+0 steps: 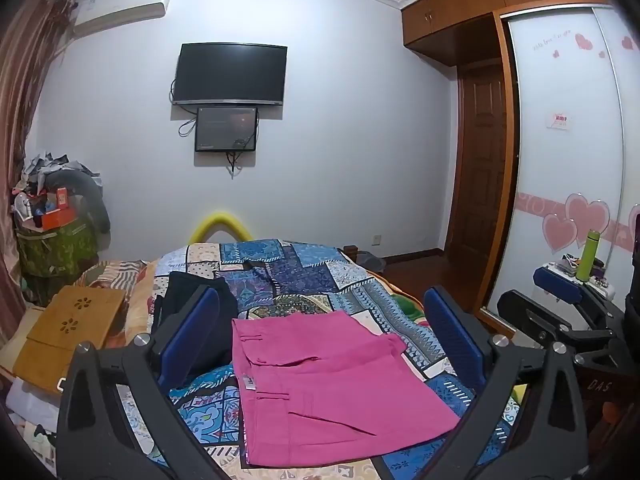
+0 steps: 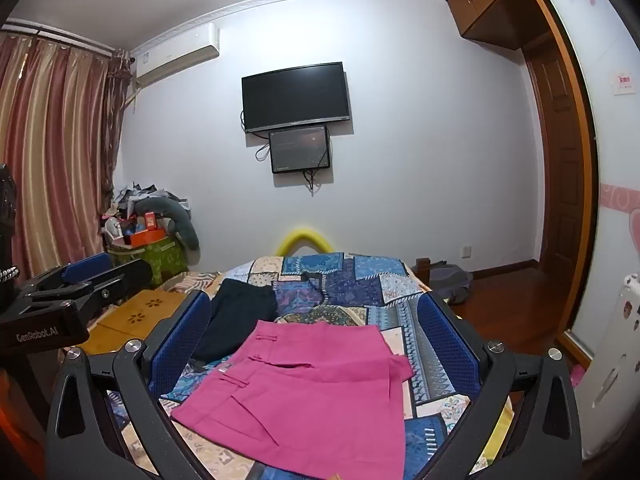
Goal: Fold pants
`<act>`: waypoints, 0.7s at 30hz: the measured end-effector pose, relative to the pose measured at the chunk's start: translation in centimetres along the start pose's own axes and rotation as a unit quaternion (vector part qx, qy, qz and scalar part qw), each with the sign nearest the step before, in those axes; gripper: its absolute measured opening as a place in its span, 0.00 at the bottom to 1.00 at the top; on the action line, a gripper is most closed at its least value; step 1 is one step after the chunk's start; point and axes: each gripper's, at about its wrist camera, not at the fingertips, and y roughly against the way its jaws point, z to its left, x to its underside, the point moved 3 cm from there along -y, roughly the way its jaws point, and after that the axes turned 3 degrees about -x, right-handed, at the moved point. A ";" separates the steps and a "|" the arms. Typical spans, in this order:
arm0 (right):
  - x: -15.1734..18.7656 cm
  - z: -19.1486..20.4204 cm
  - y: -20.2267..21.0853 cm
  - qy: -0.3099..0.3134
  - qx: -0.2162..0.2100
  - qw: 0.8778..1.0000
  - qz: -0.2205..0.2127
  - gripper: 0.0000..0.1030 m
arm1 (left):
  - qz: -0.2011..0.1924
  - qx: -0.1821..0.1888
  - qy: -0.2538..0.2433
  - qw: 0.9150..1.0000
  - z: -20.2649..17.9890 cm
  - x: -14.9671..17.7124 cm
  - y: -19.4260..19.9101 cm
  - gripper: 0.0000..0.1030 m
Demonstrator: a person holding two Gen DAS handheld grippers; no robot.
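Pink pants (image 1: 332, 388) lie folded in a compact stack on the patchwork bedspread (image 1: 288, 280), also in the right wrist view (image 2: 308, 392). My left gripper (image 1: 320, 332) is open and empty, held above the pants' near edge. My right gripper (image 2: 316, 336) is open and empty, also above the pants. The right gripper shows at the right edge of the left wrist view (image 1: 560, 312), and the left gripper at the left of the right wrist view (image 2: 68, 292).
A dark folded garment (image 1: 200, 300) lies left of the pink pants, also in the right wrist view (image 2: 236, 320). A wooden lap tray (image 1: 68, 328) sits on the bed's left. A wardrobe (image 1: 568, 160) stands on the right, with a green bottle (image 1: 588, 256).
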 end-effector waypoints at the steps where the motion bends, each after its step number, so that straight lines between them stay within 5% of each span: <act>1: 0.0 0.0 0.0 0.000 0.000 1.000 0.000 1.00 | -0.001 -0.002 0.001 1.000 0.1 0.0 0.0 1.00; 21: 0.6 -0.3 -0.5 -0.006 -0.004 1.000 0.009 1.00 | 0.002 -0.004 -0.006 1.000 0.0 0.6 -0.5 1.00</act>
